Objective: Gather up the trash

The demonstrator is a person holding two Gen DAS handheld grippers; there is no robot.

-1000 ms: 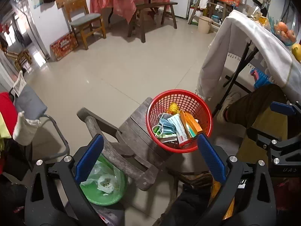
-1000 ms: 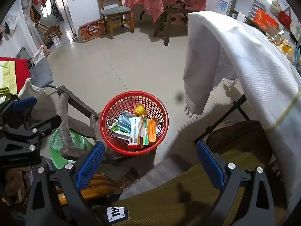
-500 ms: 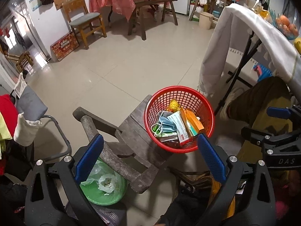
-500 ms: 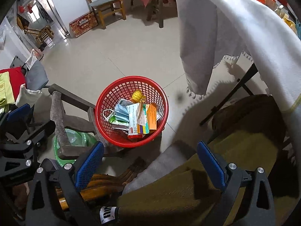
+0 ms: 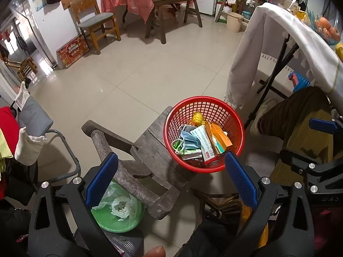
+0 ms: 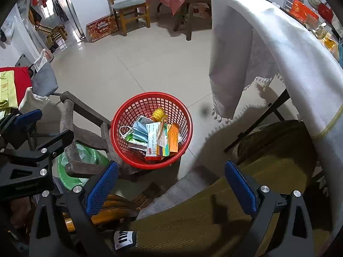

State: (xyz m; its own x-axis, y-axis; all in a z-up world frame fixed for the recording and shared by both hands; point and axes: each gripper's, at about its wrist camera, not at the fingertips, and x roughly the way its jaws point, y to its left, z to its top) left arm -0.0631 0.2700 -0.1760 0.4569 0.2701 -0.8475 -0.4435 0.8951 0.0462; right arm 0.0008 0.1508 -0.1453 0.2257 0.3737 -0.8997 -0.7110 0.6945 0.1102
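A red mesh basket (image 5: 233, 115) (image 6: 128, 115) stands on a low wooden chair (image 5: 154, 158) (image 6: 85, 109). It holds trash: blue face masks (image 5: 189, 141) (image 6: 140, 132), medicine cartons (image 5: 205, 144) (image 6: 153, 142), an orange box (image 5: 220, 136) and a yellow crumpled piece (image 5: 197, 116) (image 6: 158, 114). My left gripper (image 5: 171, 184) hovers open above the chair, holding nothing. Open and empty too, my right gripper (image 6: 170, 185) hangs above the person's lap, to the right of the basket.
A green-lined bin (image 5: 116, 213) (image 6: 81, 160) sits on the floor under the chair's left side. A table with a white cloth (image 5: 278, 40) (image 6: 268, 53) stands to the right. The person's knee (image 5: 300, 109) is beside the basket. A chair with clothes (image 5: 27, 126) stands left.
Both grippers shifted slightly; the basket now sits a little nearer the middle of the right wrist view. Both stay open, and the basket and its contents have not moved.
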